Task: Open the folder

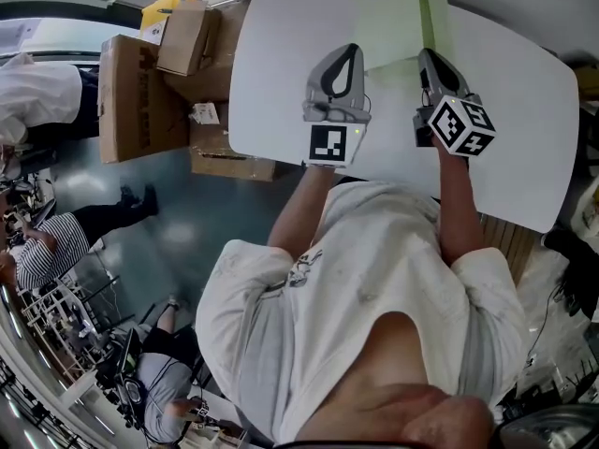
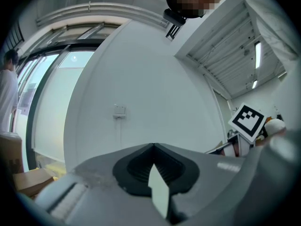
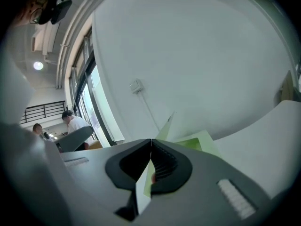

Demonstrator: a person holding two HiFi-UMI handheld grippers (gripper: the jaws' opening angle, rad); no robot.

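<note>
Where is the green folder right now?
Head view, top centre: the folder is at the white table's far side, gripped by the left tongs and the right tongs.

A white worktop (image 1: 524, 157) stands beside cardboard boxes (image 1: 140, 101) on a shiny grey floor (image 1: 178, 223); tall windows (image 2: 47, 107) meet a white wall (image 2: 155, 79).

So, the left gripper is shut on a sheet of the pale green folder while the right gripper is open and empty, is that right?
Not quite: the right gripper is not open and empty. The right gripper view shows its jaws closed on a sheet of the folder as well. The left gripper is shut on one, as you said.
</note>
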